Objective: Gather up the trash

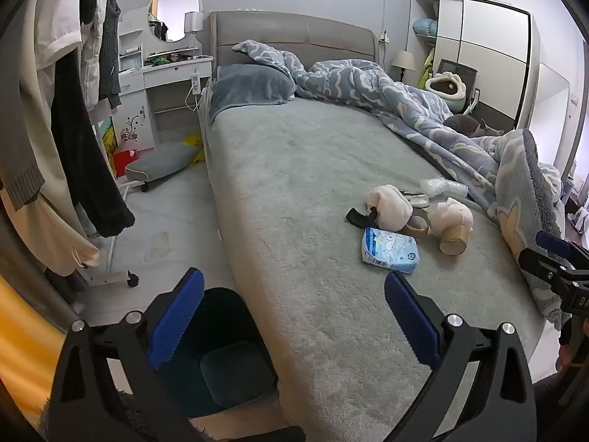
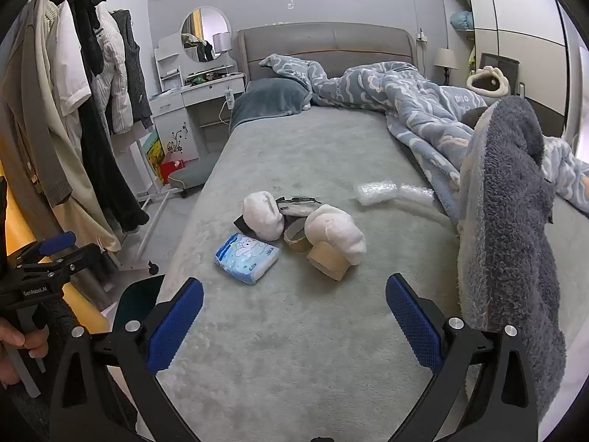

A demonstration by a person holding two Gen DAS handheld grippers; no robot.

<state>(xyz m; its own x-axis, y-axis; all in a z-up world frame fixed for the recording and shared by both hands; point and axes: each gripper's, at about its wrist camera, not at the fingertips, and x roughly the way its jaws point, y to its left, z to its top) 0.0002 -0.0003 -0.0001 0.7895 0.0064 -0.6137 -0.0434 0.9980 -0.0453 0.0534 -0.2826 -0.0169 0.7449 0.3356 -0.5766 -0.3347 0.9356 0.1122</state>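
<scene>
Nothing had been picked up yet; this looked like the approach step, with both grippers hovering over the near end of the bed (image 2: 294,154) and the trash lying untouched ahead of them. The left gripper (image 1: 294,316) was spread wide and empty, and the right gripper (image 2: 294,320) was likewise spread wide with nothing between its fingers.

The trash sat in a loose cluster on the grey bedcover: a blue tissue pack (image 2: 246,256) nearest, two crumpled white wads (image 2: 263,219) behind it, a flat tape ring (image 2: 296,239) between them, a brown cardboard roll (image 2: 329,265) touching the right-hand wad, a dark wrapper (image 2: 296,204) further back, and clear bubble wrap (image 2: 375,191) set apart near the rumpled quilt (image 2: 405,103).

The next move probably called for one gripper to reach forward and close on the nearest piece, likely the tissue pack, then carry it to the bin.

Only the left wrist view showed that bin (image 1: 217,353): a dark, open container on the floor just beside the bed's near corner, under the left gripper. The right wrist view caught just a dark edge of it, but gave the clearer look at the trash pile and a fleecy blue blanket (image 2: 515,221) bunched close on the right.
</scene>
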